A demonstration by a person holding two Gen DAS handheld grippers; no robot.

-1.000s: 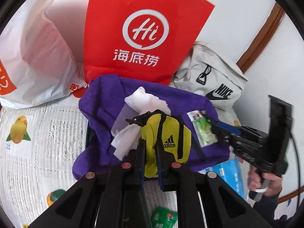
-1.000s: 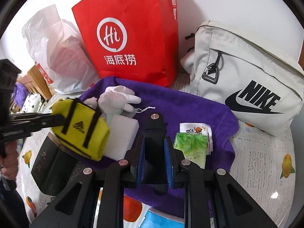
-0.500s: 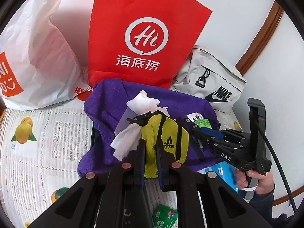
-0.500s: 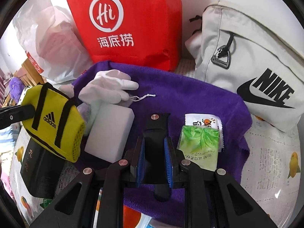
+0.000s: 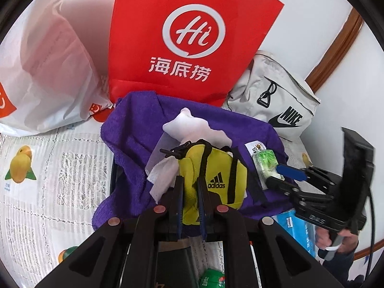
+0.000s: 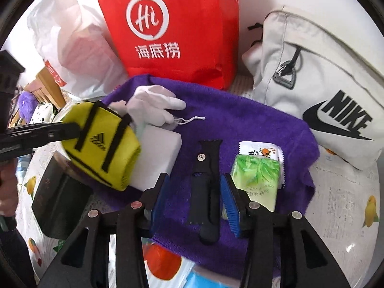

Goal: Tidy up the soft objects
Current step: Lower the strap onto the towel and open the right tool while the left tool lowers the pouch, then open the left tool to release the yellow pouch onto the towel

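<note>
My left gripper (image 5: pixel 190 189) is shut on a yellow Adidas pouch (image 5: pixel 216 177) and holds it above the purple towel (image 5: pixel 134 129). The pouch also shows in the right wrist view (image 6: pixel 100 141). My right gripper (image 6: pixel 195 196) is open over the towel (image 6: pixel 240 124), with a black watch strap (image 6: pixel 206 180) lying on the towel between its fingers. A white glove (image 6: pixel 153 105), a white sponge block (image 6: pixel 156 153) and a green tissue pack (image 6: pixel 256 180) lie on the towel.
A red paper bag (image 6: pixel 172 24), a white plastic bag (image 6: pixel 67 48) and a grey Nike bag (image 6: pixel 324 91) stand behind the towel. A black box (image 6: pixel 57 199) lies at left on the fruit-print tablecloth (image 6: pixel 340 206). A blue pack (image 5: pixel 300 228) lies near the right gripper.
My right gripper has opened and let go of the black watch strap, which now lies on the towel. The left gripper still holds the yellow pouch, little moved.
</note>
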